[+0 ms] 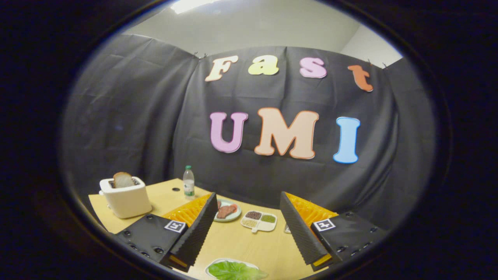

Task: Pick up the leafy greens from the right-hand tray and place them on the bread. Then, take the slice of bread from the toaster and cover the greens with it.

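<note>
The leafy greens (235, 270) lie on a white tray (213, 265) on the wooden table, low between my two fingers and close to me. My gripper (249, 210) hangs open above the table with nothing between its fingers. A white toaster (126, 198) stands beyond the left finger with a slice of bread (123, 180) sticking up out of its slot. A round plate (232, 216) just past the left fingertip carries reddish-brown food (226, 211); whether bread lies on it I cannot tell.
A small clear water bottle (188, 182) stands behind the plate near the back wall. A white divided dish (259, 221) with dark, green and pale fillings sits ahead between the fingers. The table's back edge runs along the black cloth.
</note>
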Demonstrator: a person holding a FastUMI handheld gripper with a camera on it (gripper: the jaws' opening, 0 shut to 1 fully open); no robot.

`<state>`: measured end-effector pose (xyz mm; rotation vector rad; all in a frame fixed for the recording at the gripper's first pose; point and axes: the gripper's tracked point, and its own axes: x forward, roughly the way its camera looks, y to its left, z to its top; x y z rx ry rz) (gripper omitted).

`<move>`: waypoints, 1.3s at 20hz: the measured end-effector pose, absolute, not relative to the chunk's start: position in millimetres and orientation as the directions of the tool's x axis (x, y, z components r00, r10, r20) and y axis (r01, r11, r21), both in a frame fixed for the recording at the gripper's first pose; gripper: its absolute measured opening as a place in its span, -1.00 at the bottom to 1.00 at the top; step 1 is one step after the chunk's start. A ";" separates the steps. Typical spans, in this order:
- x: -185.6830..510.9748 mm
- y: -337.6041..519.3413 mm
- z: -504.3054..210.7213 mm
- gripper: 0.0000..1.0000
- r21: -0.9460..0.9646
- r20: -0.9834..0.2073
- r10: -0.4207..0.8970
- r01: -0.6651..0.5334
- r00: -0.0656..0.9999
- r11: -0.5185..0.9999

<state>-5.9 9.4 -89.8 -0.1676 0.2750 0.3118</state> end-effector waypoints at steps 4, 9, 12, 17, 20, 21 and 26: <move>-13.5 -1.1 -123.8 1.00 -0.219 -0.380 0.313 -0.414 0.870 0.884; -31.9 -9.9 -191.6 0.99 -0.244 -0.540 0.376 -0.567 0.753 0.787; -46.8 -12.2 -227.1 0.98 -0.197 -0.640 0.408 -0.652 0.651 0.732; -66.4 -14.0 -278.8 0.98 -0.116 -0.752 0.428 -0.740 0.501 0.662; -81.6 -11.2 -307.2 0.98 -0.069 -0.806 0.431 -0.789 0.405 0.611; -88.0 -11.3 -318.0 0.98 -0.053 -0.826 0.426 -0.804 0.368 0.593; -107.6 -12.5 -368.4 0.98 0.009 -0.886 0.391 -0.836 0.247 0.549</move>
